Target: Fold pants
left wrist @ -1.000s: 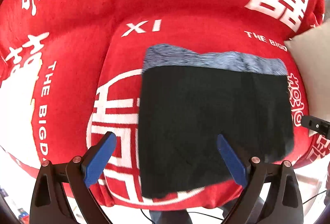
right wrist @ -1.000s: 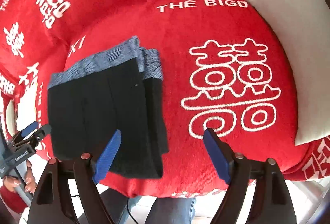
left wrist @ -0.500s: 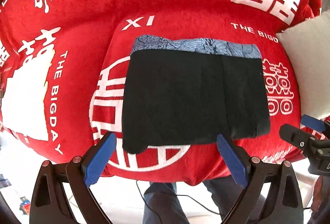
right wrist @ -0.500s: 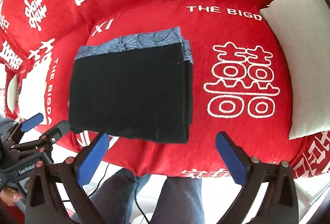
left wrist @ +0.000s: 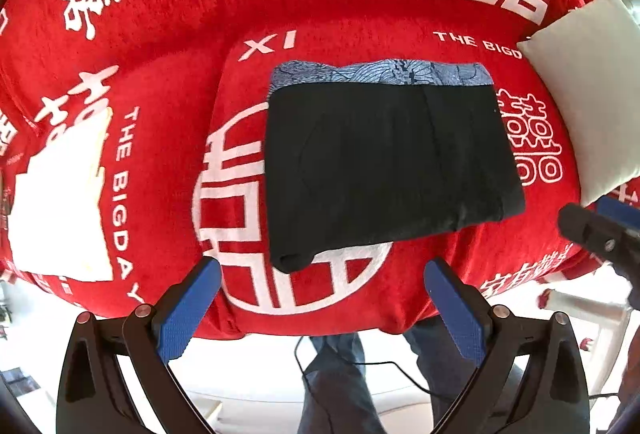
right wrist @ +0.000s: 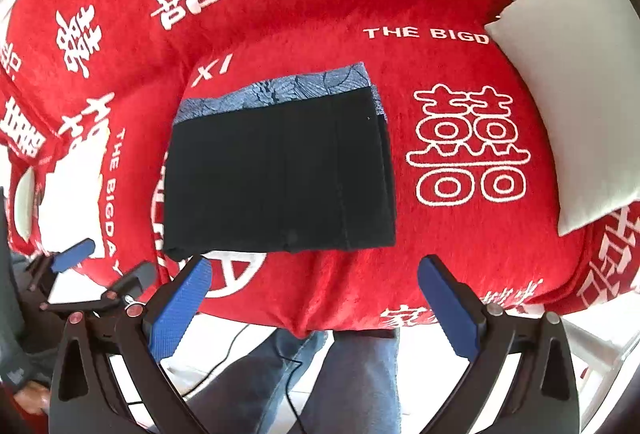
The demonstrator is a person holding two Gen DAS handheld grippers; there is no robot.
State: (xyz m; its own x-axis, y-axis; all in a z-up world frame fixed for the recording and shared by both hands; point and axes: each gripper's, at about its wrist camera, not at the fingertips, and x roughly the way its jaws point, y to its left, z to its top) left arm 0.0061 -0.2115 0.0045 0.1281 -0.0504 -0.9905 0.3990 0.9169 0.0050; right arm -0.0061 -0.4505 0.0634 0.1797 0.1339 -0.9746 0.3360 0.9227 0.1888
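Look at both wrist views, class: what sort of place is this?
Probably a home living room. The folded pants lie on a sofa seat draped with a red blanket printed with white wedding characters, and a white cushion leans at the side.

Pants [left wrist: 384,162]: matt black cloth, smooth, fine weave; a blue-grey patterned band of thinner-looking cloth along the edge farthest from the cameras.

Blanket [left wrist: 168,58] under the pants: red plush, fuzzy nap, matt, white printed characters with the same nap.

Pillow [right wrist: 576,106], right of the pants: off-white cloth, smooth, matt.

Left gripper [left wrist: 320,298]: black plastic arms, slightly glossy; blue pads [left wrist: 188,310] with a fine dimpled texture, matt; small round metal pins at the joints.

Right gripper [right wrist: 312,298]: same black plastic, same textured blue pads [right wrist: 452,306].

Person's trousers [right wrist: 360,378], nearer than the pants: blue denim, matt.
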